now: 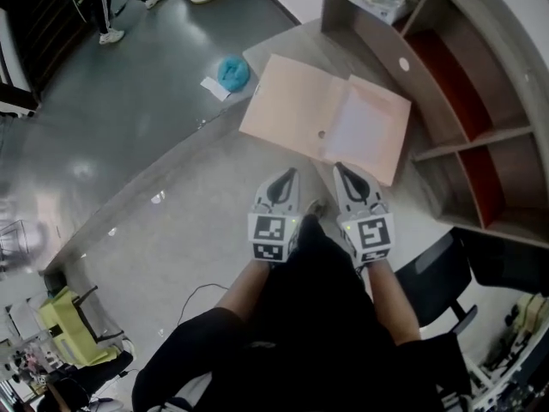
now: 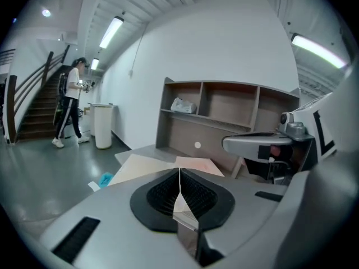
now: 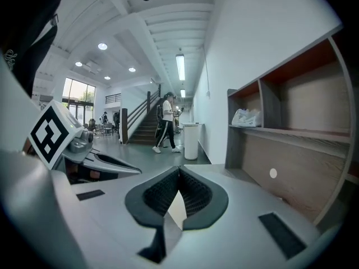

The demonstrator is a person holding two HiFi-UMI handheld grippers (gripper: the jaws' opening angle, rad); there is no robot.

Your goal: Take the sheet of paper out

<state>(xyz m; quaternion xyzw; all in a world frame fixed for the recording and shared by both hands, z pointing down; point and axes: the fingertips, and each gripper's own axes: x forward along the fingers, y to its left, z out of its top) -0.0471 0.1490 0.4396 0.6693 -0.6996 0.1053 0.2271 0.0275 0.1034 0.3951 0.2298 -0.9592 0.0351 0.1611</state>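
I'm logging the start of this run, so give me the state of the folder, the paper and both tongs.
folder: open, lying flat on the table.
sheet of paper: inside the folder, on its right half, not yet taken out.
left tongs: shut, holding nothing.
right tongs: shut, holding nothing, tip at the folder's near edge.

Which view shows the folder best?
Head view: the whole folder lies open on the desk, with the white sheet inside. The left gripper view catches only a low, foreshortened strip of it. The right gripper view shows none of it clearly.
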